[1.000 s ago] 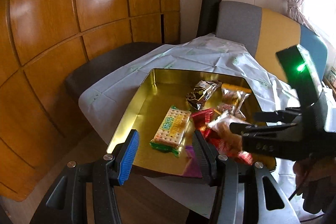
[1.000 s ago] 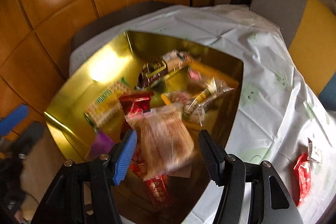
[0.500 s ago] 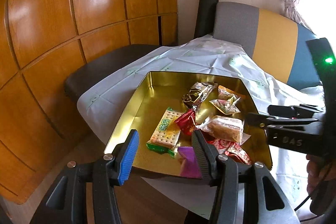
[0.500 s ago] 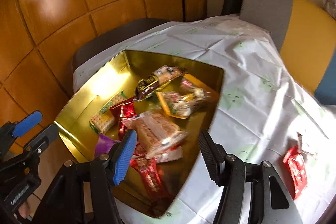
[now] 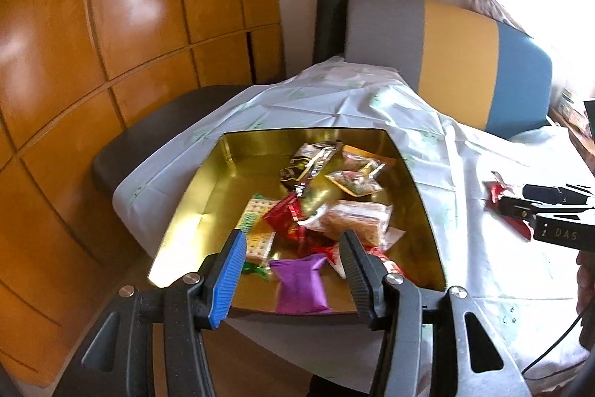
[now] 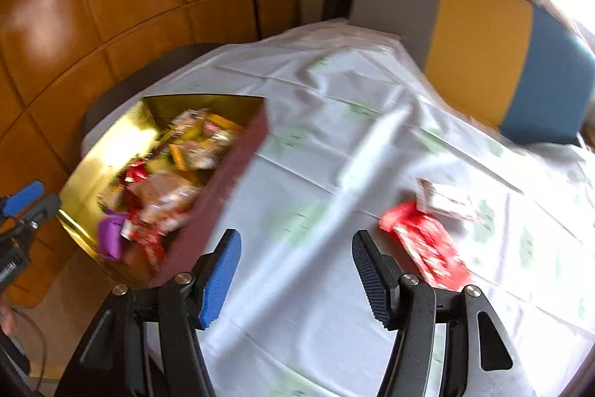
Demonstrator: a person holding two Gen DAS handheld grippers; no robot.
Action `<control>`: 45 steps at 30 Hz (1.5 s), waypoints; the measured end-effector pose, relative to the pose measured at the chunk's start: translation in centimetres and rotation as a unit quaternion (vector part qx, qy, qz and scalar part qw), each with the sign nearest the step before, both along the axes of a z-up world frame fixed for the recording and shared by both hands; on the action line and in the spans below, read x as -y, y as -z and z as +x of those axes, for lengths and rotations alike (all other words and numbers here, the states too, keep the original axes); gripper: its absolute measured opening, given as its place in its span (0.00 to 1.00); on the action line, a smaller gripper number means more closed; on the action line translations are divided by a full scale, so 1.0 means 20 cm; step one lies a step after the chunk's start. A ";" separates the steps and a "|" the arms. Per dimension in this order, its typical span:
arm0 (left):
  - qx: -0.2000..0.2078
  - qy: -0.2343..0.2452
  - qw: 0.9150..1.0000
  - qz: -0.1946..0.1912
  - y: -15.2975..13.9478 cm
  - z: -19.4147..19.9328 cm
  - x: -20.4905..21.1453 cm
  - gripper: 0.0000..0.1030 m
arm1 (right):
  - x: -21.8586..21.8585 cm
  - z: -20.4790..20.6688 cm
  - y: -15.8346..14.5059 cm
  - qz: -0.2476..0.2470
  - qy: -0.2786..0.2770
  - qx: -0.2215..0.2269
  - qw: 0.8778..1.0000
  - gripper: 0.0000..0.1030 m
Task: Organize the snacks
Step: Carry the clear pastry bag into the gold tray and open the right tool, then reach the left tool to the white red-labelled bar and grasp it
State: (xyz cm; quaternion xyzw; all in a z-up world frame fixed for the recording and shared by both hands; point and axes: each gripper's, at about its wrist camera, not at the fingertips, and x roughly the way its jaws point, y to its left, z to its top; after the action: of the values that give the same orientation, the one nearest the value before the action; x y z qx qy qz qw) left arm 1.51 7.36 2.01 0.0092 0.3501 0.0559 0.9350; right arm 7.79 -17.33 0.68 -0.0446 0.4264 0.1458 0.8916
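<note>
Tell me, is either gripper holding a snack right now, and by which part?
Neither. Left gripper and right gripper both have open, empty fingers.

Open cloth ahead of my right tongs, crowded tin ahead of my left.

My right gripper faces bare tablecloth; only the red packet lies just right of it. The gold tin walls box in piled snacks, with the purple packet between my left gripper's spread fingers.

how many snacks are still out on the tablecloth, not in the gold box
2: a red packet just right of the right gripper, and a pale wrapper touching its far end. Others may lie outside view.
</note>
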 end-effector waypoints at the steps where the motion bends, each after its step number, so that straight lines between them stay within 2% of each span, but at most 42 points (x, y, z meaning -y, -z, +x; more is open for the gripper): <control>1: -0.001 0.006 1.000 0.002 0.00 0.00 0.02 0.51 | 0.05 0.00 0.00 -0.004 0.009 0.000 1.000 0.61; 11: -0.004 0.065 0.998 0.025 -0.01 0.02 0.25 0.52 | 0.47 -0.03 -0.02 -0.037 0.069 0.000 0.997 0.64; 20: -0.012 0.115 0.992 0.043 0.00 0.03 0.45 0.52 | 0.83 -0.01 0.03 -0.057 0.132 -0.011 0.990 0.67; 26: -0.020 0.146 0.988 0.051 0.02 0.07 0.59 0.51 | 1.07 0.01 0.12 -0.020 0.203 -0.028 0.979 0.67; 28: -0.024 0.158 0.986 0.054 0.02 0.09 0.64 0.51 | 1.11 0.02 0.15 -0.022 0.224 -0.046 0.973 0.67; 33: -0.048 0.180 0.982 0.040 0.05 0.16 0.76 0.51 | 1.15 0.04 0.15 0.000 0.245 -0.050 0.968 0.67; 36: -0.064 0.190 0.979 0.029 0.08 0.21 0.82 0.51 | 1.14 0.04 0.14 0.000 0.242 -0.050 0.969 0.67; 45: -0.086 0.219 0.972 0.026 0.10 0.40 0.98 0.51 | 1.09 0.04 0.12 0.012 0.219 -0.051 0.974 0.69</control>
State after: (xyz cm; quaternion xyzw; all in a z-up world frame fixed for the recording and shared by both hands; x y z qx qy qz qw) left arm 9.50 -12.30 0.00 0.1143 0.4167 -0.1426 0.8905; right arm 8.60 -39.08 -1.71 0.0680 0.4689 -0.0463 0.8794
